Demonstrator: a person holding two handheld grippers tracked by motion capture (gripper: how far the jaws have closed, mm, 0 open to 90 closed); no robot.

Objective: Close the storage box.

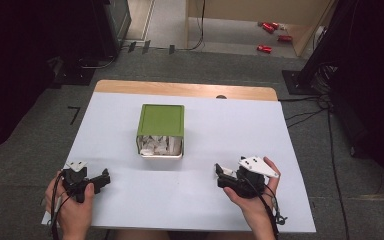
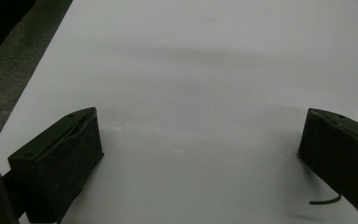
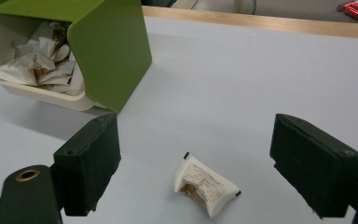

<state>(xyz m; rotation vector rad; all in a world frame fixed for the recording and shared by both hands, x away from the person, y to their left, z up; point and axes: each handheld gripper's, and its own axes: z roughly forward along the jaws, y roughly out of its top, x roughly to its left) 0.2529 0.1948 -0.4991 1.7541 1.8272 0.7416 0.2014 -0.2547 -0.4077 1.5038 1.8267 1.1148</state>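
black jaws of the right gripper [image 3: 196, 163] are standing wide apart, gripping nothing, with a small white sachet [image 3: 206, 185] lying loose on the white table [image 3: 242, 84] between them. nearby, a green bin [image 3: 107, 51] is holding more sachets. left gripper [image 2: 200, 154] is gaping empty too.

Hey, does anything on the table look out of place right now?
Yes: one small white paper packet lies loose on the white table, between the right gripper's open jaws, while the others sit inside the green-lidded box.
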